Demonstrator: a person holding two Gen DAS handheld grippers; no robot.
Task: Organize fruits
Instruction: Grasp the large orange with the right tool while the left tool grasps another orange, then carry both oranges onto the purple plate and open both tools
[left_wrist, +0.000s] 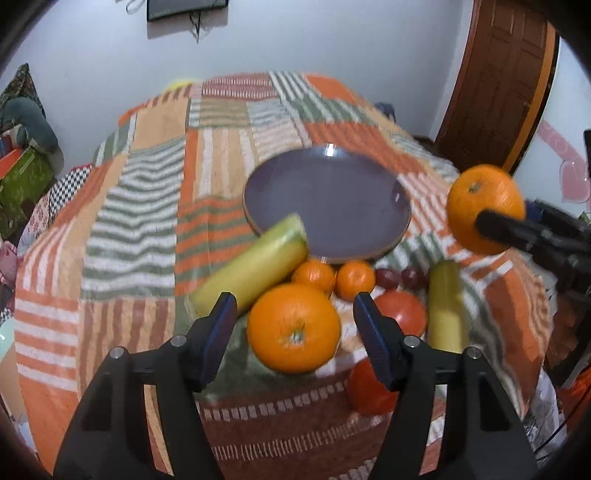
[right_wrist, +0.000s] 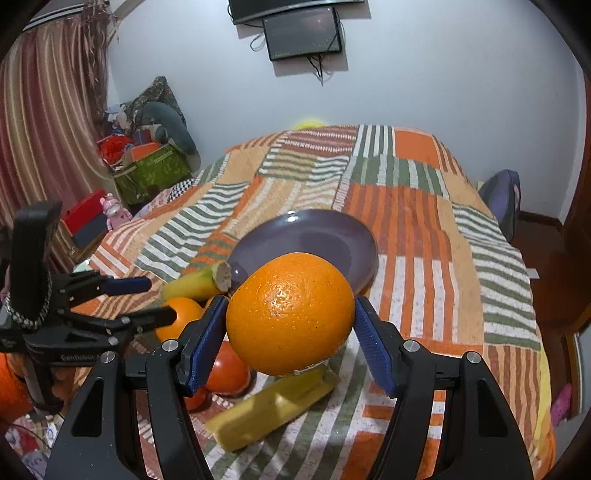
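Observation:
An empty purple plate (left_wrist: 328, 201) lies on the striped bedspread; it also shows in the right wrist view (right_wrist: 325, 236). My right gripper (right_wrist: 290, 323) is shut on a large orange (right_wrist: 290, 317) and holds it in the air just short of the plate; the same orange (left_wrist: 484, 206) shows to the right in the left wrist view. My left gripper (left_wrist: 295, 317) is open, its jaws on either side of another large orange (left_wrist: 293, 328) that rests on the bedspread. Two banana pieces (left_wrist: 255, 264) (left_wrist: 447, 306), two small oranges (left_wrist: 316, 275) and red tomatoes (left_wrist: 400, 312) lie around it.
Two small dark red fruits (left_wrist: 399, 277) lie beside the plate. The bed's edges drop off on both sides. Boxes and clutter (right_wrist: 151, 173) stand at the left wall, a wooden door (left_wrist: 506, 81) at the right, a screen (right_wrist: 303, 33) on the far wall.

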